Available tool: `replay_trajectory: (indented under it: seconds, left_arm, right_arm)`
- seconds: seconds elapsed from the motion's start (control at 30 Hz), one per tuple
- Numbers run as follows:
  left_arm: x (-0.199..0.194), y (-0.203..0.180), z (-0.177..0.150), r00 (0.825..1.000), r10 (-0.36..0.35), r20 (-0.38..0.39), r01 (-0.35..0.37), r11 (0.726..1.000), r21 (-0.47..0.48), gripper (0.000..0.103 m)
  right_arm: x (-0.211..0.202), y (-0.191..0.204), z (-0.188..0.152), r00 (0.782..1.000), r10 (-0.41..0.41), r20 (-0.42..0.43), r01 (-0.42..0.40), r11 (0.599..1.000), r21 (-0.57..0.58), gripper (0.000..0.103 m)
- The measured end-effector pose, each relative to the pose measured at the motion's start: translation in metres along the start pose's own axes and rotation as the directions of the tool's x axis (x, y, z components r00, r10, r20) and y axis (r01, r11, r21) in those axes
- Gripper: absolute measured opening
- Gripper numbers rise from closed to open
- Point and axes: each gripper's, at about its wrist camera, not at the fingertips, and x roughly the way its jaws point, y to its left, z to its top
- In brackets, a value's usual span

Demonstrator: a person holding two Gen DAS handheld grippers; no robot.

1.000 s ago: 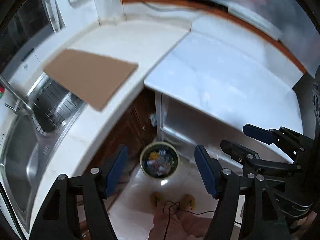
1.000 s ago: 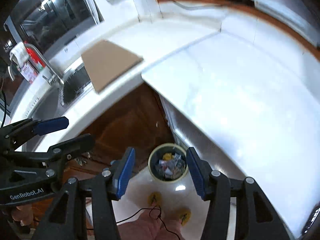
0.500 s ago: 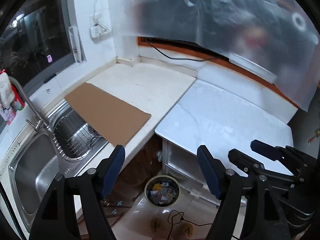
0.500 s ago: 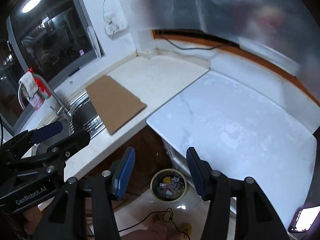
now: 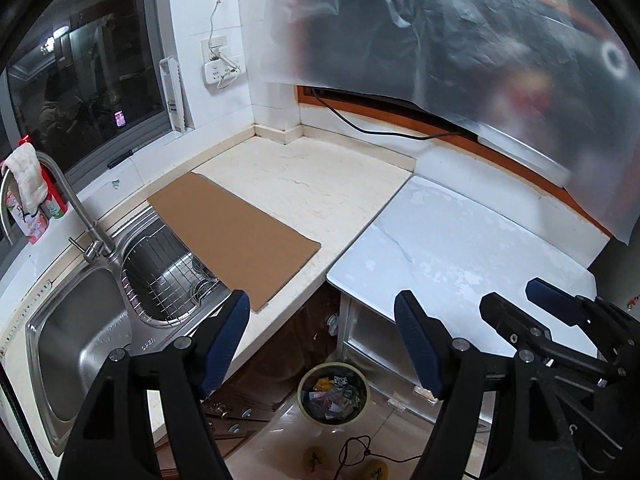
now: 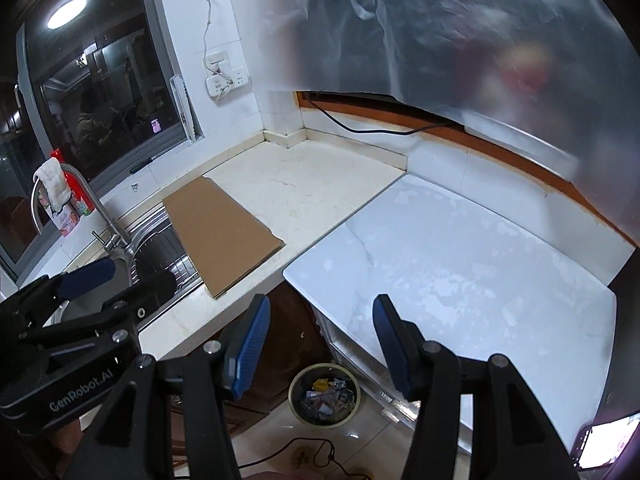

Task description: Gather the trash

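Kitchen corner inspected: a cream stone surface [image 5: 320, 184] meets a white marble-look surface [image 5: 460, 252], with a stainless steel sink [image 5: 80, 320] at the left. We find both bare except for a flat brown cardboard sheet [image 5: 236, 236], which lies partly over the sink's wire rack. The round yellow-rimmed trash bin [image 5: 334, 394] stands on the floor below, full of crumpled wrappers. The left hand-held gripper [image 5: 320, 344] has its jaws wide apart with nothing between them; the right hand-held gripper [image 6: 318, 344] is likewise apart and empty. We judge the cardboard light, stiff and thin (best pinched at its overhanging edge). The wrappers would be light and crushable.
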Motion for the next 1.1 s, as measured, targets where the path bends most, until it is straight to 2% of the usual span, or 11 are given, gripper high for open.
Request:
replay_trajectory:
  seconds: [0.47,1.1]
  left_arm:
    - [0.010,0.003,0.006,0.999,0.037,0.003,-0.037,0.999,0.001,0.073]
    - [0.019,0.005,0.003,0.999,0.037,-0.015,-0.037,0.999,-0.006,0.073]
  right_arm:
    - [0.007,0.005,0.006,1.000,-0.013,0.009,0.013,1.000,-0.016,0.054]
    - [0.010,0.012,0.005,0.999,-0.045,0.010,0.045,0.999,-0.017,0.054]
